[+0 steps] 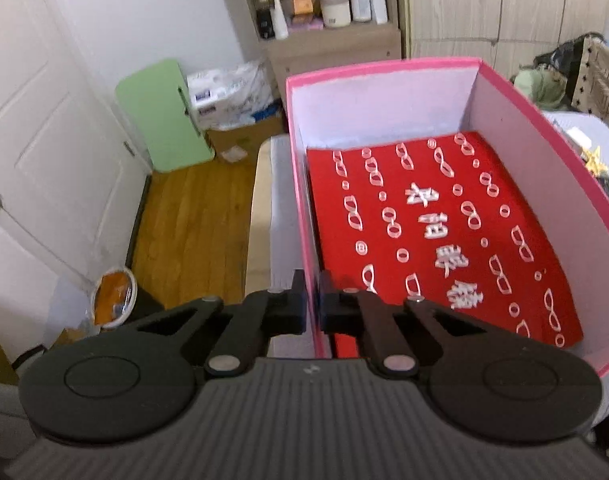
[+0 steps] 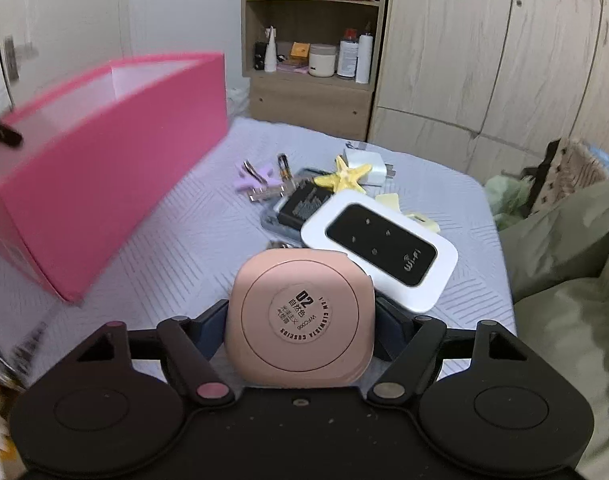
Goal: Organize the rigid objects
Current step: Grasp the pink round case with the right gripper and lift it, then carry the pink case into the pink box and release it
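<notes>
My left gripper [image 1: 312, 300] is shut on the left wall of the pink box [image 1: 384, 68], one finger outside and one inside. A red sheet with pale printed shapes [image 1: 436, 232] covers the box floor. The same pink box [image 2: 104, 168] stands at the left on the bed in the right wrist view. My right gripper [image 2: 300, 312] holds a pink square compact [image 2: 300, 316] between its fingers, label side up, pads against its two sides. Just beyond lies a white Wi-Fi device [image 2: 380, 248] on a pile with a yellow starfish [image 2: 344, 176], a white charger [image 2: 368, 164], a black adapter [image 2: 300, 208] and a purple clip [image 2: 256, 178].
The lilac quilted bed cover [image 2: 184, 240] carries everything. An olive blanket [image 2: 576, 280] lies bunched at the right. Behind stand a wooden shelf with bottles [image 2: 312, 60] and wardrobe doors [image 2: 484, 60]. Left of the bed are wooden floor [image 1: 192, 220], a green board [image 1: 160, 116] and white doors [image 1: 44, 140].
</notes>
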The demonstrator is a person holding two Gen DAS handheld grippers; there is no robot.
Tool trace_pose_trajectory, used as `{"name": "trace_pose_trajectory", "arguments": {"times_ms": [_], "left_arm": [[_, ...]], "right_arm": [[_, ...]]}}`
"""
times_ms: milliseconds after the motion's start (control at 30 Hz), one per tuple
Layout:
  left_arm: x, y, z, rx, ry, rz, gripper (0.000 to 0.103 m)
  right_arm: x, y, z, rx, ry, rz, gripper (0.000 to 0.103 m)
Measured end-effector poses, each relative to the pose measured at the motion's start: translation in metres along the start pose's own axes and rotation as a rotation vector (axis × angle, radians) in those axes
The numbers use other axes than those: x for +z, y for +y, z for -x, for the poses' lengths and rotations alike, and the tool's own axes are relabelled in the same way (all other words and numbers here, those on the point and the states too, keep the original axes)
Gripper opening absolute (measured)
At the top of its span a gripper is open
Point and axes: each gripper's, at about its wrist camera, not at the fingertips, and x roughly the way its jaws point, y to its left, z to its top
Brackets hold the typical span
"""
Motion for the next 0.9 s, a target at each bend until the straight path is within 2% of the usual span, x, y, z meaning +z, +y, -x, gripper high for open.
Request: {"name": "trace_pose_trajectory", "arguments": {"times_ms": [200, 400, 633, 700, 800, 900], "left_arm": [[-0.001, 0.001, -0.001, -0.032, -0.030, 0.022, 0.004], [-0.004, 0.000, 0.000, -0.053, -0.050, 0.023, 0.005], [-0.009, -0.004, 0.003, -0.096, -0.082, 0.010, 0.007], [-0.010, -0.005, 0.003, -0.116, -0.096, 0.012, 0.007], [-0.010, -0.009, 0.003, -0.134, -0.108, 0.005, 0.007], [-0.007, -0.012, 0.001, -0.142, -0.078, 0.018, 0.007]], "right_arm": [[0.019, -0.014, 0.019, 0.146, -0.035, -0.080, 0.079], [0.063, 0.001, 0.040, 0.302, -0.071, -0.043, 0.079], [0.123, 0.051, 0.050, 0.505, -0.015, 0.102, 0.079], [0.142, 0.062, 0.046, 0.551, 0.013, 0.107, 0.079], [0.169, 0.079, 0.038, 0.589, 0.020, 0.107, 0.079], [0.196, 0.101, 0.008, 0.595, 0.080, 0.093, 0.079]]}}
